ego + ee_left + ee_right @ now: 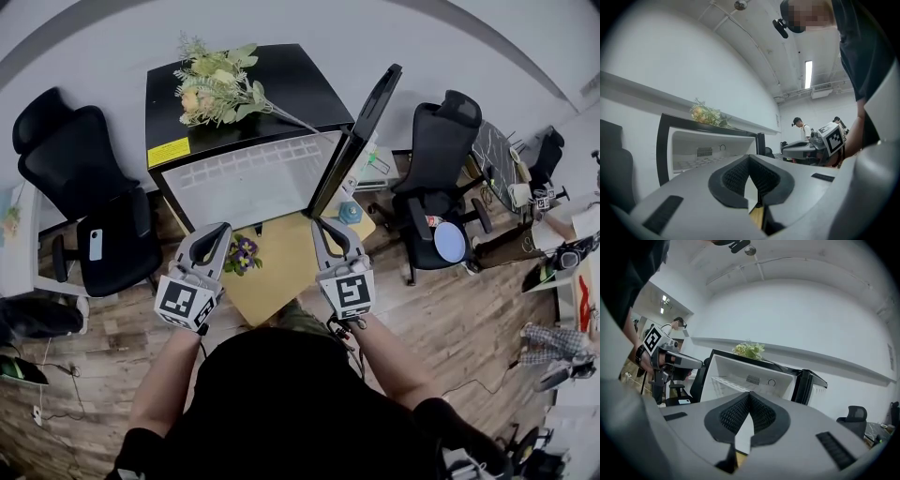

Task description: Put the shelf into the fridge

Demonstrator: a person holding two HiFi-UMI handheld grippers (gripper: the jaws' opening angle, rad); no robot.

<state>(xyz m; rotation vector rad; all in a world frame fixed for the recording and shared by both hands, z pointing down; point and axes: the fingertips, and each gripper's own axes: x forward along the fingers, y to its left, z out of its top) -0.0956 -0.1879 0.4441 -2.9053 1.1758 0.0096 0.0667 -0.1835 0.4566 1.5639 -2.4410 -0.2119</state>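
The black mini fridge stands open, its door swung out to the right. A white wire shelf lies flat in the upper part of the white interior; it also shows as the shelf and the shelf in the two gripper views. My left gripper and right gripper hover side by side just in front of the opening, apart from the shelf. In the gripper views the left gripper and right gripper both have their jaws pressed together with nothing between them.
A bunch of flowers lies on top of the fridge. A low yellow table with a small purple plant sits below the grippers. Black office chairs stand at the left and right. Another person stands far off.
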